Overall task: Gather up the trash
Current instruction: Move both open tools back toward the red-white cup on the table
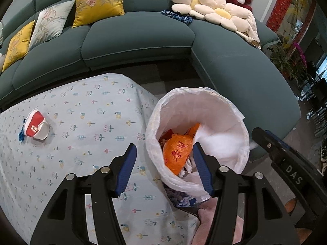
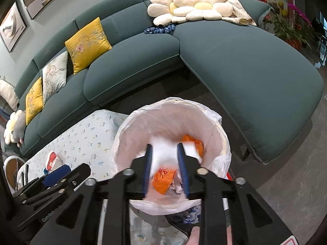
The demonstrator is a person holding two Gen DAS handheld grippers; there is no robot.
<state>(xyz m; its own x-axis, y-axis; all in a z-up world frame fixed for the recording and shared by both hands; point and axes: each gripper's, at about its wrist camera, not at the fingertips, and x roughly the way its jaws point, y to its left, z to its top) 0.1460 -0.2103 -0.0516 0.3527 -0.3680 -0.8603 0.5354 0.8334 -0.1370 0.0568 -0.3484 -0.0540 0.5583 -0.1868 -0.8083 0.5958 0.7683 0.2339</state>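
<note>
A bin lined with a white bag [image 1: 204,100] stands at the table's right edge; it also shows in the right wrist view [image 2: 126,126]. Inside lie an orange printed wrapper [image 1: 177,153] [image 2: 163,178] and white tissue [image 1: 220,140]. My left gripper [image 1: 164,149] is open and empty, straddling the bin's near rim. My right gripper [image 2: 164,149] is open above the bin's mouth, with blurred white tissue [image 2: 163,151] between its fingers, apparently loose. A red and white crumpled packet [image 1: 36,127] [image 2: 52,160] lies on the tablecloth at the left.
The table wears a pale floral cloth [image 1: 92,122]. A dark green sectional sofa [image 1: 139,34] with yellow cushions [image 1: 99,2] and flower pillows [image 1: 208,10] curves behind. A chaise [image 2: 255,77] sits close to the bin's right. Plants [image 1: 290,61] stand at the far right.
</note>
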